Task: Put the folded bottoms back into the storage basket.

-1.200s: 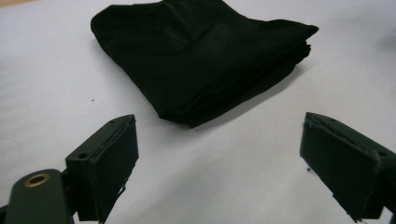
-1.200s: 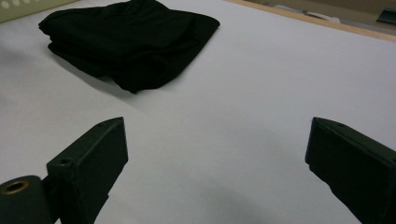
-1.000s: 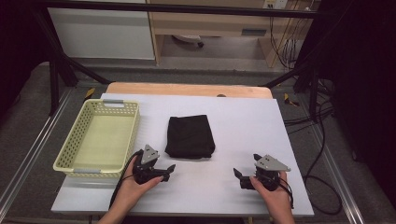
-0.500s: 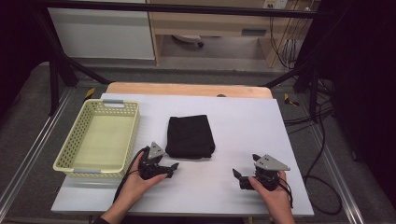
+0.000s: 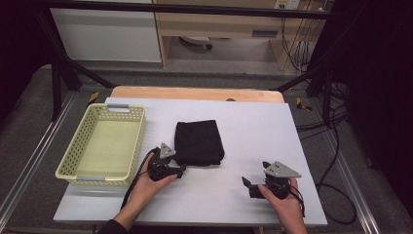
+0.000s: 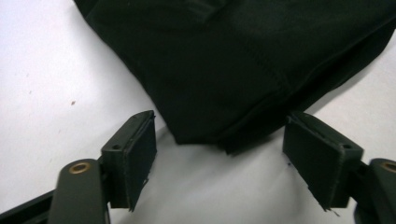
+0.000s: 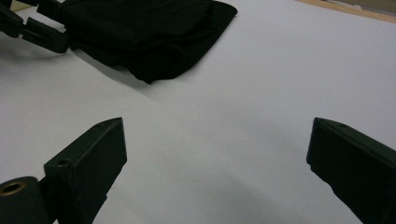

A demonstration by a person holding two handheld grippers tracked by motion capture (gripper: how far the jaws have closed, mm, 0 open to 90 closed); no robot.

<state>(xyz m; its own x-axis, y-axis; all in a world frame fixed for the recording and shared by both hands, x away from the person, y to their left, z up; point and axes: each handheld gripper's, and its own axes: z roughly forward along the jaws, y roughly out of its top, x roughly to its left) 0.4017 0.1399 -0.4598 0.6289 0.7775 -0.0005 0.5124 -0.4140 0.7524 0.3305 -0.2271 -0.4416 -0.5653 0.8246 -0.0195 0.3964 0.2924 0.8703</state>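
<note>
Your left gripper [image 6: 219,154] jaws are closing around the near corner of the folded black fabric garment [image 5: 198,142], not yet pinching; right gripper [image 5: 249,184] spread nearby; you may catch only the top layer, unfolding it

No readable text, label, brand, number or sign shows on anything here

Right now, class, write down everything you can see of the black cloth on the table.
The black cloth is a soft, matte fabric folded into a rough rectangle, with stitched seams showing in the left gripper view. It lies flat near the middle of the white table, right of the basket and apart from it. Its near left corner sits between the jaws of the left gripper, which have just been closing; the pads do not yet press it. The right gripper is well clear.
</note>
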